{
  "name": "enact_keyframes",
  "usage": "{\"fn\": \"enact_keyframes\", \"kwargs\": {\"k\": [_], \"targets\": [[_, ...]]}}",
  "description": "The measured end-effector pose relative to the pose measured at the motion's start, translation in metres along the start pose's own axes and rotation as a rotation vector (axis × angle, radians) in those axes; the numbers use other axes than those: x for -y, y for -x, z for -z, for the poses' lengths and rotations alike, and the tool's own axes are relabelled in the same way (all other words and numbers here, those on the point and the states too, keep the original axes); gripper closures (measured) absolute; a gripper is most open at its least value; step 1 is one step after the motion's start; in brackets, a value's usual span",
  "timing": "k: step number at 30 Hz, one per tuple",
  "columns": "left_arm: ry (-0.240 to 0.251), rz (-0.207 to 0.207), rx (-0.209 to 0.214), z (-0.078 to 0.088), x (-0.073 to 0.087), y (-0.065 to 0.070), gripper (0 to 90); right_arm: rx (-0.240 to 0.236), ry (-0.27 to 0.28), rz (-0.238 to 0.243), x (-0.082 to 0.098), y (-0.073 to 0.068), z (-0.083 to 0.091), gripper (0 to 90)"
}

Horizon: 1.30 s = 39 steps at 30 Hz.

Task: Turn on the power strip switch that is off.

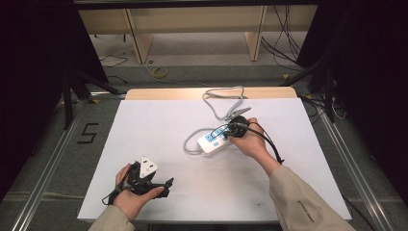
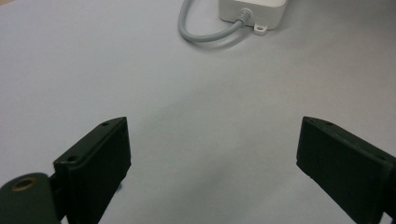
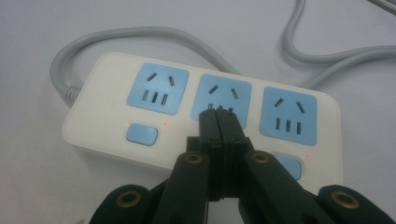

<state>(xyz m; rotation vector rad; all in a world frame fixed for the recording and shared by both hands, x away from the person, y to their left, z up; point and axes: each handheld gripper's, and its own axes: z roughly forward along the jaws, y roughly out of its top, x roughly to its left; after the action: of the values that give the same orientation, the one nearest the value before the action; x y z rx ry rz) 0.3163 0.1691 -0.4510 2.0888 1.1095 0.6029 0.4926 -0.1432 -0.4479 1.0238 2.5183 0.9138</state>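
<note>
A white power strip with three blue sockets and blue buttons lies mid-table; the right gripper view shows it close up. Its grey cable loops from the strip's left end toward the far edge and ends in a plug. My right gripper is shut with nothing between the jaws, its tips over the lower slots of the middle socket; the jaws hide that socket's button. My left gripper rests open at the near left, jaws wide apart over bare white surface, with the strip's cable end farther off.
A white sheet covers the table, with a wooden edge at the far side. Small red lights glow beside the strip's buttons. On the floor are loose cables, a taped "5" at the left, and metal rails on both sides.
</note>
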Motion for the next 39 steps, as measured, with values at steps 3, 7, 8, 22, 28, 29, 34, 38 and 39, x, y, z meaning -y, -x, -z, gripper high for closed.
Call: {"fn": "enact_keyframes", "kwargs": {"k": [3, 7, 8, 22, 28, 29, 34, 38, 39], "targets": [[0.0, -0.001, 0.0, 0.0, -0.0001, 0.0, 9.4, -0.002, -0.003, 0.002, -0.0006, -0.0003, -0.0003, 90.0], [0.0, 0.0, 0.0, 0.0, -0.0001, 0.0001, 9.4, -0.004, -0.009, 0.006, -0.0015, -0.0008, -0.0015, 90.0], [0.0, -0.001, 0.0, 0.0, -0.0001, 0.0, 9.4, -0.003, -0.01, 0.004, -0.0017, -0.0011, -0.0017, 90.0], [-0.001, -0.001, 0.002, 0.0, -0.0002, -0.0001, 9.5, 0.007, -0.035, 0.015, -0.0038, -0.0014, -0.0028, 90.0], [0.001, -0.001, 0.001, 0.0001, -0.0002, 0.0, 9.5, 0.007, -0.046, 0.012, -0.0045, -0.0019, -0.003, 90.0], [0.002, -0.001, 0.001, 0.0002, -0.0003, 0.0001, 9.5, 0.006, -0.046, 0.011, -0.0044, -0.0016, -0.0032, 90.0], [0.002, -0.002, 0.001, 0.0002, -0.0004, 0.0003, 9.6, 0.005, -0.059, 0.015, -0.0052, -0.0023, -0.003, 90.0], [0.002, -0.003, 0.001, 0.0003, -0.0005, 0.0005, 9.6, 0.019, -0.067, 0.023, -0.0065, -0.0045, -0.0037, 90.0], [0.002, -0.003, 0.001, 0.0003, -0.0005, 0.0005, 9.6, 0.019, -0.067, 0.023, -0.0065, -0.0045, -0.0037, 90.0]]}}
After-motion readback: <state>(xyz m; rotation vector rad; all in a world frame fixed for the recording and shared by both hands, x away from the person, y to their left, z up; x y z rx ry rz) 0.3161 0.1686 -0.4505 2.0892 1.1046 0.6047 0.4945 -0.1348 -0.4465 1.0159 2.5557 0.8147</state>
